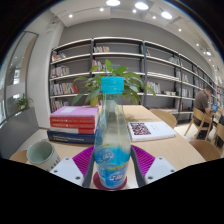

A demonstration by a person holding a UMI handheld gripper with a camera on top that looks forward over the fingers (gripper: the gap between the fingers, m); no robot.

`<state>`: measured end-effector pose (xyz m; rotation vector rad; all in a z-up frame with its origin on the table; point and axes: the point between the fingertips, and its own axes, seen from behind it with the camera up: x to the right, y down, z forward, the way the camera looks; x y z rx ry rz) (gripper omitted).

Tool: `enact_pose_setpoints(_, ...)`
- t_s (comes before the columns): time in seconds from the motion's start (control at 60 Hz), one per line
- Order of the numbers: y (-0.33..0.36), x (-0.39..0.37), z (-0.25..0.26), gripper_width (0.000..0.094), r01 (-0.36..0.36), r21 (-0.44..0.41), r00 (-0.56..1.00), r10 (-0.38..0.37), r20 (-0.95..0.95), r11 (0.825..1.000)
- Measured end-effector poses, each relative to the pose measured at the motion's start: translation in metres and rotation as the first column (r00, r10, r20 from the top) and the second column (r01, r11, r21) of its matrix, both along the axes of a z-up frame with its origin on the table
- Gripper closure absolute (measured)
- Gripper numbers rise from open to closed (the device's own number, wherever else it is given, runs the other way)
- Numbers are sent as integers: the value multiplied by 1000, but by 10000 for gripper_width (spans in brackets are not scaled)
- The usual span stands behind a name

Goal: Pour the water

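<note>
A clear plastic water bottle (111,130) with a blue cap (113,85) and a blue label stands upright between my fingers, its base on a round red coaster (110,184) on the wooden table (175,150). My gripper (111,165) is closed around the bottle's lower part, and both magenta pads touch its sides with no gap showing. A pale green cup (41,153) stands on the table to the left of the fingers, apart from the bottle.
A stack of books (73,123) lies beyond the cup, and an open magazine (150,129) lies to the right behind the bottle. A leafy plant (100,80) stands behind them. Bookshelves (150,70) line the back wall. A person (206,100) sits by chairs at the far right.
</note>
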<state>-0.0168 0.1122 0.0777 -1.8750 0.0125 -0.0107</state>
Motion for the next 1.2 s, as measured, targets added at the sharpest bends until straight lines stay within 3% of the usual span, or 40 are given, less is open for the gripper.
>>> enact_pose_setpoints(0.05,-6,2,-4,181,12,-19,1000,-13,-7,1000)
enact_pose_setpoints(0.117,-20,4,-6,127,26,-38,1000,-26,2,999)
enact_pose_setpoints(0.267,-78,0,-26,126,36,-153,999,-34,10,988)
enact_pose_setpoints(0.4,-146,-14,-34,126,42,-255,999,-34,38,966)
enact_pose_setpoints(0.533,-197,-43,-23,113,22,-295,999,-12,37,955)
enact_pose_setpoints(0.7,-235,-66,23,105,24,-309,999,-12,39,951)
enact_pose_setpoints(0.933,-244,-80,104,106,21,-253,1000,-15,23,967)
enact_pose_setpoints(1.2,-243,-84,146,106,40,-204,999,-35,29,978)
